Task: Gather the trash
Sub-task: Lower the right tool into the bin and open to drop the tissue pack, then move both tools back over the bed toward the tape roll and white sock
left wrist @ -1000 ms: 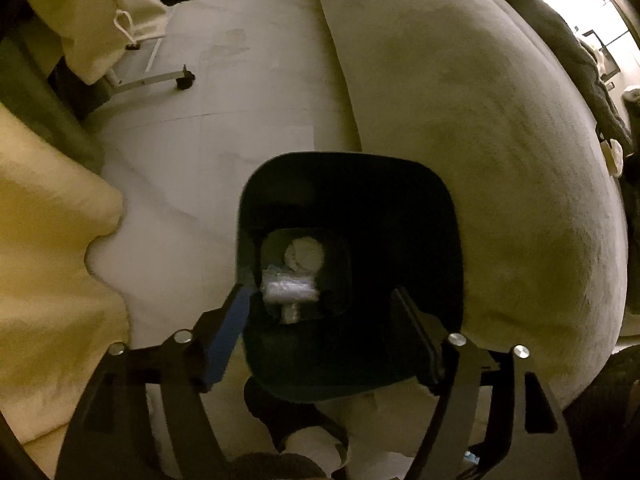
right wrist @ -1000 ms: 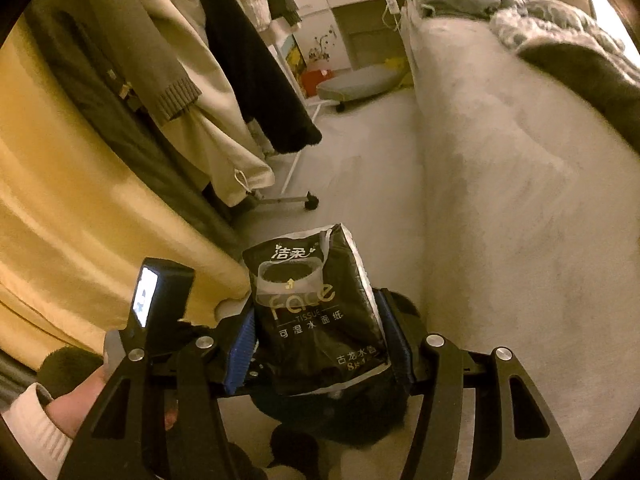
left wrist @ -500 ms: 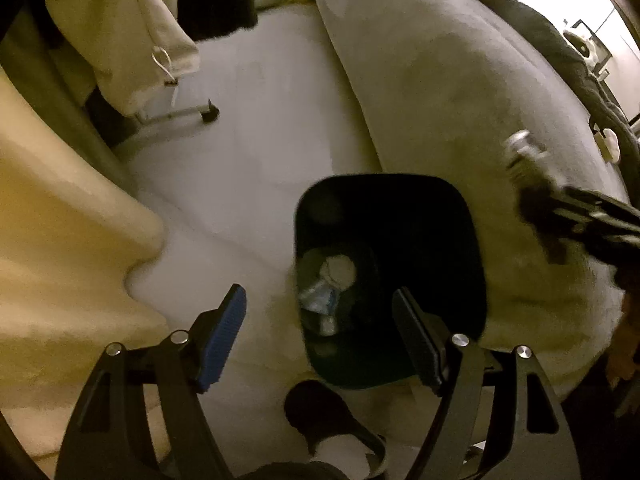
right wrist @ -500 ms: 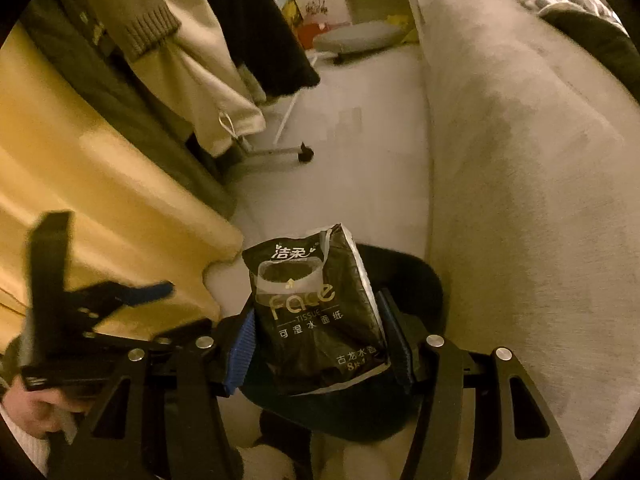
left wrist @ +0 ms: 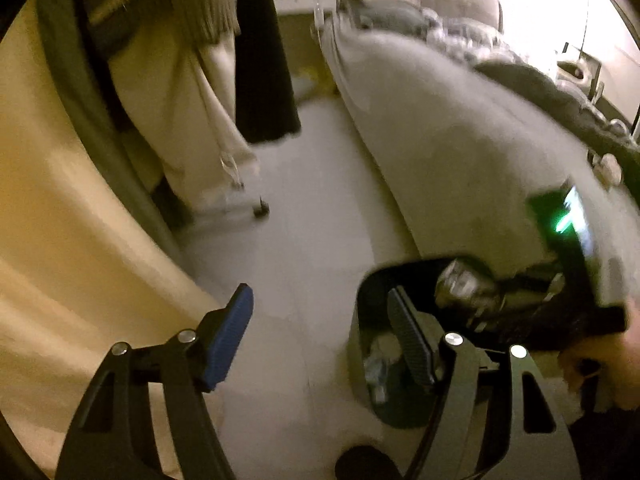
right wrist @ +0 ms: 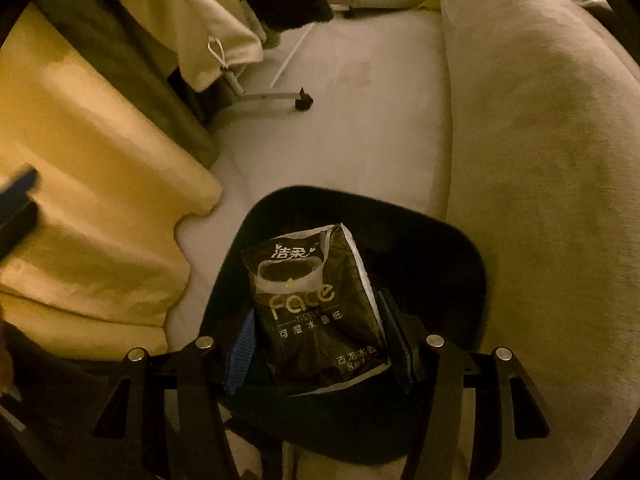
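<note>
My right gripper (right wrist: 318, 340) is shut on a black tissue pack (right wrist: 316, 312) with white lettering, held just over the mouth of a black trash bin (right wrist: 440, 248) on the floor. In the left wrist view the same bin (left wrist: 372, 288) sits at the lower right, with pale crumpled trash (left wrist: 380, 364) inside it and the blurred pack (left wrist: 464, 286) above its rim. My left gripper (left wrist: 320, 336) hangs over the floor to the left of the bin. Its jaws are closing with nothing between them. A person's hand (left wrist: 600, 364) grips the right tool.
A big grey upholstered bed (right wrist: 540, 140) runs along the right. Yellow fabric (right wrist: 88, 200) bulges in from the left. Hanging clothes (left wrist: 200, 120) and a wheeled rack foot (right wrist: 302, 102) stand further back. Pale floor (right wrist: 360, 120) lies between them.
My left gripper rose and swung left, away from above the bin, and narrowed a little. My right gripper came down with the tissue pack until it hung over the bin's mouth.
</note>
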